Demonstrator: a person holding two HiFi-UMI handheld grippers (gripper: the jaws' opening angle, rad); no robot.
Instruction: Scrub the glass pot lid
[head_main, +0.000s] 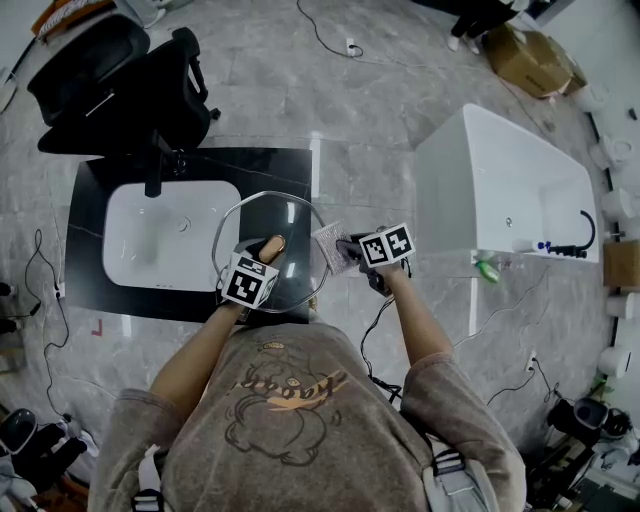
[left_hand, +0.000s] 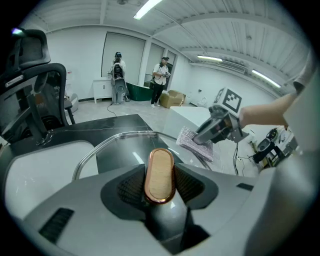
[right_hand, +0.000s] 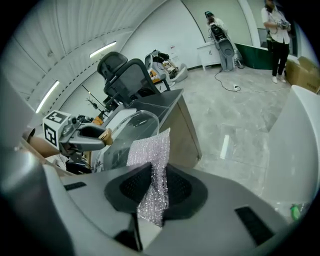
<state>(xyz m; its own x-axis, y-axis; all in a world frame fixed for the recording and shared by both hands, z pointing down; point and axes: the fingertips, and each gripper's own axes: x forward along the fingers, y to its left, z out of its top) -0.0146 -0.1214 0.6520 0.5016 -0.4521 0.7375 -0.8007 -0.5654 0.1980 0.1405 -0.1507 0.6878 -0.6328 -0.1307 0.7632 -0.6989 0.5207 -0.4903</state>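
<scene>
At the centre of the head view, the left gripper (head_main: 262, 255) pinches the wooden knob (left_hand: 159, 175) of the glass pot lid (head_main: 290, 215), over the black counter (head_main: 90, 180) at its right end. The right gripper (head_main: 348, 250) is clamped on a silvery scouring cloth (right_hand: 150, 165) just beside the lid's right rim.

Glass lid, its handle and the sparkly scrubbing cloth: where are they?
Glass lid (head_main: 290, 222), head view, on the clear glass.
Handle (left_hand: 160, 175), left gripper view, on its wooden top.
Scrubbing cloth (right_hand: 148, 150), right gripper view, on its sparkly upper part.

Ceiling strip lights (left_hand: 149, 7) shine bright; fisheye corners warp and darken.
</scene>
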